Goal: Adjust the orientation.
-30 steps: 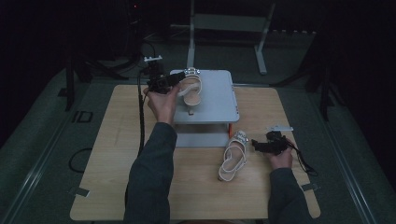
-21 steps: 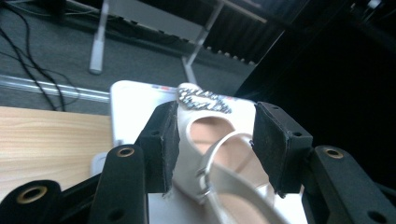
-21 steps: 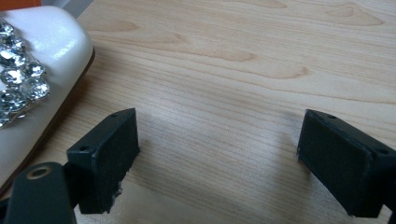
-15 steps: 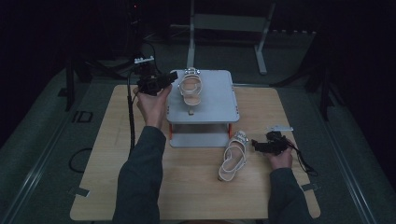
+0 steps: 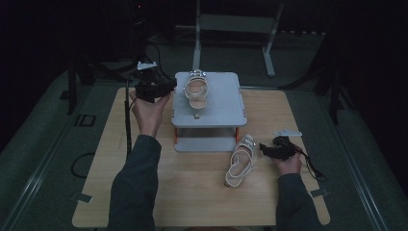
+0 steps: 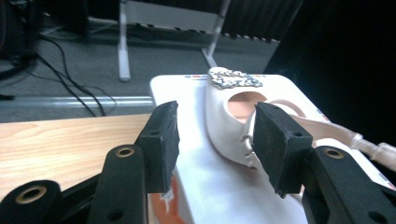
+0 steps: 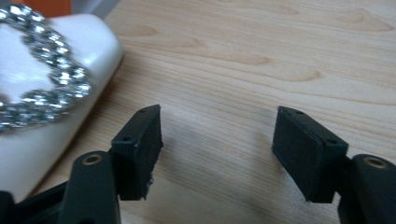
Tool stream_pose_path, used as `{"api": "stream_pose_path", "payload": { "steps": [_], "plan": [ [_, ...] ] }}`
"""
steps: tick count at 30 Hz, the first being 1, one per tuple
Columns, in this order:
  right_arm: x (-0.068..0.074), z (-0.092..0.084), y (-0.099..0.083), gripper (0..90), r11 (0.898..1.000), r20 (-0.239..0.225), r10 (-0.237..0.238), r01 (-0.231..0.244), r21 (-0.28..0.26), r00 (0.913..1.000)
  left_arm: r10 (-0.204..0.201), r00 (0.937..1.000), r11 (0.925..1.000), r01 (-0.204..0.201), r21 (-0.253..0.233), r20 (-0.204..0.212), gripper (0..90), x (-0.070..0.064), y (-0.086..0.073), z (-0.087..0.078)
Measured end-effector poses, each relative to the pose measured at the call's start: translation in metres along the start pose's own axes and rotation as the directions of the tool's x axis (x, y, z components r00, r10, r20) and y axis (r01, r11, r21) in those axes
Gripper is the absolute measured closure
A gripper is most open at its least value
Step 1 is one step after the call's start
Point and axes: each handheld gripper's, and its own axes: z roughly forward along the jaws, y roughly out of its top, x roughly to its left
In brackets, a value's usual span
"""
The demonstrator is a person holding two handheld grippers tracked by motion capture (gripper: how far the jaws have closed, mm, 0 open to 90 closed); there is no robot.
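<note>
Scene: person at a wooden worktop (image 5: 144, 202), a tool in each hand, two white sandals and a small grey two-tier rack (image 5: 226, 113) at centre.
Work in hand: appears to be racking the pair, one sandal up, one to go.
Sandal on rack (image 5: 196, 91): lies flat on the top shelf, jewelled strap at the far end, near the shelf's left edge; prob. set there to leave room beside it.
Left tool (image 5: 166, 88): held level just left of the rack, jaws released, nothing between the pads (image 6: 163, 140); in the left gripper view the racked sandal lies beyond them, apart from both.
Sandal on worktop (image 5: 240, 161): lies in front of the rack's right corner, toe toward the rack, heel strap toward the person.
Right tool (image 5: 263, 147): low over the worktop just right of that sandal's jewelled end, jaws apart and just been narrowing, bare wood between them; sandal (image 7: 42, 88) sits beside the left jaw, not gripped.
Judgement: right hand lined up for a side-on pickup; strap end seems the likeliest hold.
</note>
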Motion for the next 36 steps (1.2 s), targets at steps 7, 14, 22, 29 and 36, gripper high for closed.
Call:
{"api": "stream_pose_path", "payload": {
  "steps": [7,14,22,29,36],
  "plan": [
    [0.003,-0.01,0.003,42.4,0.999,-0.026,0.005,-0.006,-0.036,0.9996,0.021,0.9985,0.9989,-0.018,0.044,-0.051,50.6,0.014,-0.016,0.004],
    [0.008,-0.023,0.01,42.9,0.996,-0.066,0.018,-0.023,-0.081,0.9977,-0.004,0.9959,0.9971,0.01,0.075,-0.09,50.8,0.029,-0.033,0.008],
    [0.018,-0.032,0.014,40.6,0.995,-0.109,0.011,-0.022,-0.101,0.994,0.005,0.9912,0.9949,0.009,0.1,-0.132,50.9,0.04,-0.057,0.013],
    [0.031,-0.038,0.013,39.4,0.996,-0.15,-0.008,-0.006,-0.093,0.9886,-0.011,0.9894,0.99,0.031,0.137,-0.145,50.8,0.052,-0.081,0.018],
    [0.043,-0.033,0.011,34.4,0.997,-0.177,-0.021,0.009,-0.072,0.9839,-0.015,0.9907,0.9864,0.037,0.16,-0.136,50.7,0.056,-0.106,0.02]
  ]
}}
